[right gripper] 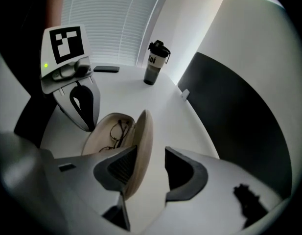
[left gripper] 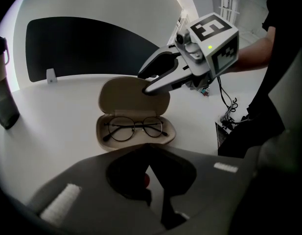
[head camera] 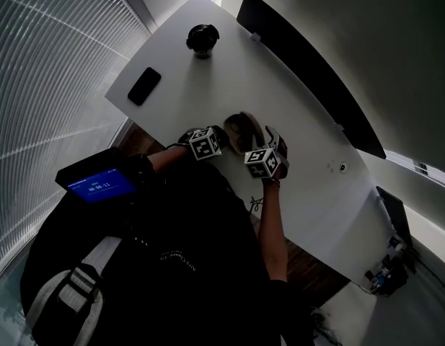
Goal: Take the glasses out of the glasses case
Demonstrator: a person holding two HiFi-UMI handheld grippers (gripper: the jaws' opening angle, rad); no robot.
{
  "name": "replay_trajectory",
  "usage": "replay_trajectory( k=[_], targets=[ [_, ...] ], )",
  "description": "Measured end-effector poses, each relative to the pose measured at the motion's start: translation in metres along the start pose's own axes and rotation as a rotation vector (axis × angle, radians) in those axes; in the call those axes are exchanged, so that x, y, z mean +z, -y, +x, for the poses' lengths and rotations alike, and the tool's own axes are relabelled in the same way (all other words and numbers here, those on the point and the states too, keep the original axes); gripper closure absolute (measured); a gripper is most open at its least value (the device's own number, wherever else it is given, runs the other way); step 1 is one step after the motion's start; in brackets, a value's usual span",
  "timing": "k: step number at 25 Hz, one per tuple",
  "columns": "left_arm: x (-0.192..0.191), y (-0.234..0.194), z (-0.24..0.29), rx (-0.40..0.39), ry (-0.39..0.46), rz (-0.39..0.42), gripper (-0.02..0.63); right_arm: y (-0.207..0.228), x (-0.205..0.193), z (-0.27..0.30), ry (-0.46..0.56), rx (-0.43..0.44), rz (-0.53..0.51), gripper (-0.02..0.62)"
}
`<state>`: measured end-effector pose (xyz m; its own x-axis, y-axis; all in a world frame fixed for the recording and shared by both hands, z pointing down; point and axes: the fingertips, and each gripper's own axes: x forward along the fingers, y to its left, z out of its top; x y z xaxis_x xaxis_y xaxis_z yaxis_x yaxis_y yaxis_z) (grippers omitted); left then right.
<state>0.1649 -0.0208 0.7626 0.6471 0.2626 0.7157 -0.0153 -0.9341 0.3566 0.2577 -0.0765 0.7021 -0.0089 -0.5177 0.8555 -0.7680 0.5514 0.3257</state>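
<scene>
A beige glasses case [left gripper: 116,137] lies open on the white table [head camera: 294,128], its lid [left gripper: 126,98] standing up. Thin round-rimmed glasses [left gripper: 135,128] rest in the lower shell. My left gripper [left gripper: 148,147] is shut and empty, its tips just short of the case's near rim. My right gripper [right gripper: 150,158] is open and straddles the raised lid [right gripper: 142,146], which leans against its left finger [right gripper: 116,168]. In the head view both grippers flank the case [head camera: 239,130], the left gripper [head camera: 221,137] on one side, the right gripper [head camera: 267,138] on the other.
A dark travel cup [head camera: 202,40] and a black phone [head camera: 144,86] sit at the far end of the table. A long dark panel [head camera: 309,71] runs along the back edge. Cables [left gripper: 229,112] hang off the table's right side.
</scene>
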Motion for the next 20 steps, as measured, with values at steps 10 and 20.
replay_trajectory(
  k=[10,20],
  targets=[
    [0.006,-0.004,0.000,-0.012,0.012,-0.039,0.598,0.022,-0.038,0.028,-0.067,0.050,0.025,0.411],
    [0.002,-0.012,0.003,-0.004,0.024,-0.057,0.598,0.012,-0.054,0.049,-0.119,0.084,0.042,0.411]
  ],
)
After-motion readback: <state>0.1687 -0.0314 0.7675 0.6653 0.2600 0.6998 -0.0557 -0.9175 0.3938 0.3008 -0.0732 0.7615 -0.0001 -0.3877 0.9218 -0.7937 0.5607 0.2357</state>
